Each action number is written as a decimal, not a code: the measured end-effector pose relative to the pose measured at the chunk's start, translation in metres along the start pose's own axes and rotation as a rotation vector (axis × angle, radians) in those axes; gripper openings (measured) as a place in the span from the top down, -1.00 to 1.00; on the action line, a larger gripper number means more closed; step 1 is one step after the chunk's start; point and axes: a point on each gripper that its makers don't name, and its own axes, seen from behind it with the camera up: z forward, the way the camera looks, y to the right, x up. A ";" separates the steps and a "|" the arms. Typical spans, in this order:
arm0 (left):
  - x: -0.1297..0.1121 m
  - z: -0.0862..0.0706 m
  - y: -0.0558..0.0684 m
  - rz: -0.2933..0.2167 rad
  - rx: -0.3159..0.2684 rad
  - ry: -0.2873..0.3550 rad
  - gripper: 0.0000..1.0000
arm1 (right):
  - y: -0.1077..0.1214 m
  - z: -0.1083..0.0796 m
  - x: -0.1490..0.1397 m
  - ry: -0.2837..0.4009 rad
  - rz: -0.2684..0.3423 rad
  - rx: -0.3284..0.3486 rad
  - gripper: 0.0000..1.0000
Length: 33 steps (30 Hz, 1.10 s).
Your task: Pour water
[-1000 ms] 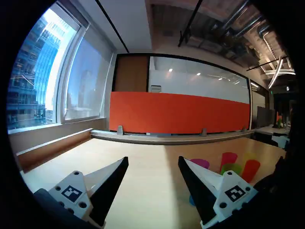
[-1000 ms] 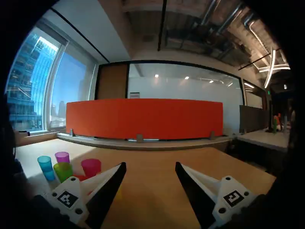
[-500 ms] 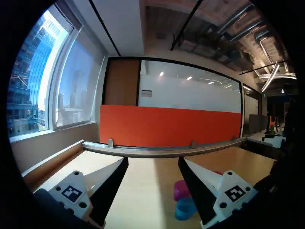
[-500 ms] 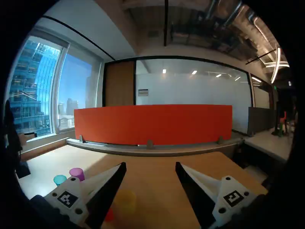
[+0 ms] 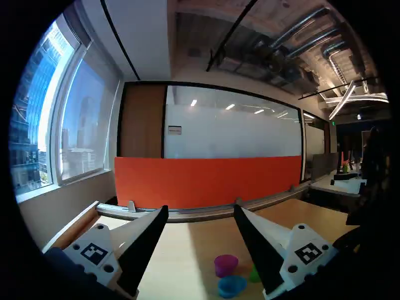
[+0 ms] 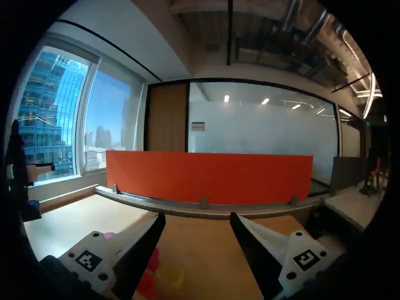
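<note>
The left gripper (image 5: 200, 207) and the right gripper (image 6: 196, 216) had fingers spread, holding nothing, high over the worktop (image 6: 210, 250), probably to choose a cup. The purple cup (image 5: 226, 264) and blue cup (image 5: 231, 286) stood near, low ahead of the left fingers.

1. The left hand-held gripper (image 5: 200, 207) has two tapering wedge fingers (image 5: 142, 245), black on the inner faces and white on the outer shells.
2. Each white shell carries a square black-and-white marker (image 5: 94, 251) with small dark screw holes around it.
3. The right hand-held gripper (image 6: 197, 215), at the bottom of the frame, has the same black-and-white wedges, markers and screw holes.
</note>
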 end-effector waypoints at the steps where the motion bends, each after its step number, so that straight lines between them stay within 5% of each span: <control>1: 0.002 0.000 0.002 -0.002 -0.010 0.000 -0.93 | 0.000 0.000 0.001 0.003 0.004 0.003 -0.99; 11: 0.006 0.001 0.017 -0.015 -0.094 -0.017 -0.93 | -0.008 0.000 0.000 -0.002 0.016 0.067 -0.99; 24: -0.002 -0.003 0.044 0.021 -0.258 -0.045 -0.93 | -0.055 -0.011 0.015 0.025 -0.045 0.317 -0.99; 33: -0.014 -0.004 0.052 0.037 -0.313 -0.080 -0.93 | -0.068 -0.017 0.014 0.007 -0.042 0.402 -0.99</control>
